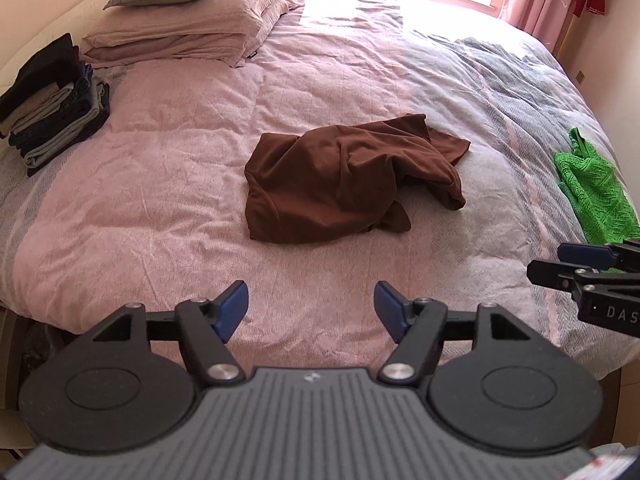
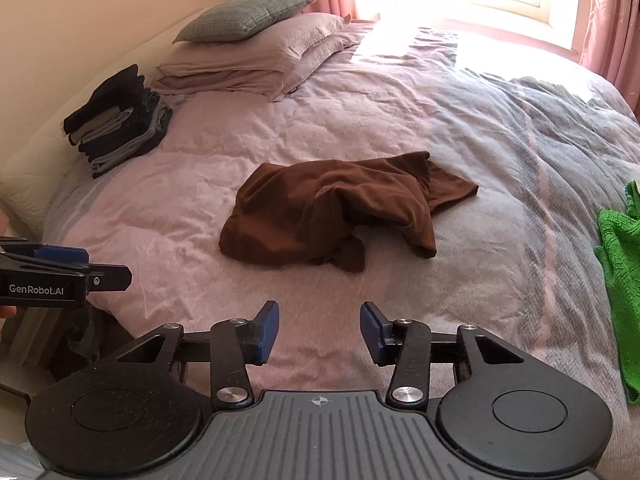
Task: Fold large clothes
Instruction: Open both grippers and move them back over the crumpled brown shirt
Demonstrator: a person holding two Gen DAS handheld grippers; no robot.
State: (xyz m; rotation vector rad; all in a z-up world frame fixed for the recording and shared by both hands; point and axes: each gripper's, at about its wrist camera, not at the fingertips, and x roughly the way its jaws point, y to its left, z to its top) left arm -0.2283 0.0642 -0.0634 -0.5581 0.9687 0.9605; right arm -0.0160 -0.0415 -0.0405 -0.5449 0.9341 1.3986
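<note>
1. Brown crumpled soft-knit garment (image 1: 352, 180) lies in a loose heap near the middle of the pink quilted bed (image 1: 160, 184), unfolded, touching neither tool
2. Heap's long axis runs roughly left-right across both views, far-right corner (image 2: 452, 190) flattened, near edge bunched
3. Left gripper (image 1: 312, 308): blue-padded fingers (image 1: 234, 308) spread wide, nothing between them, held above the near edge of the bed and aimed forward at the garment
4. Right gripper (image 2: 319, 332): fingers also parted and empty, hovering beside the left one, at what looks like a similar height
5. Garment sits straight ahead of both; in the left view it lies slightly right of centre, in the right view about centred. Judgement: neither hand is clearly nearer; both well apart from the cloth
6. Judgement: task at start; next move calls for a reach forward and down to the near edge or corners to spread it flat
7. Also present: stack of dark folded clothes (image 1: 52, 100) far left by the pink pillows (image 1: 192, 28), bright green knitted item (image 1: 592, 188) at right edge
</note>
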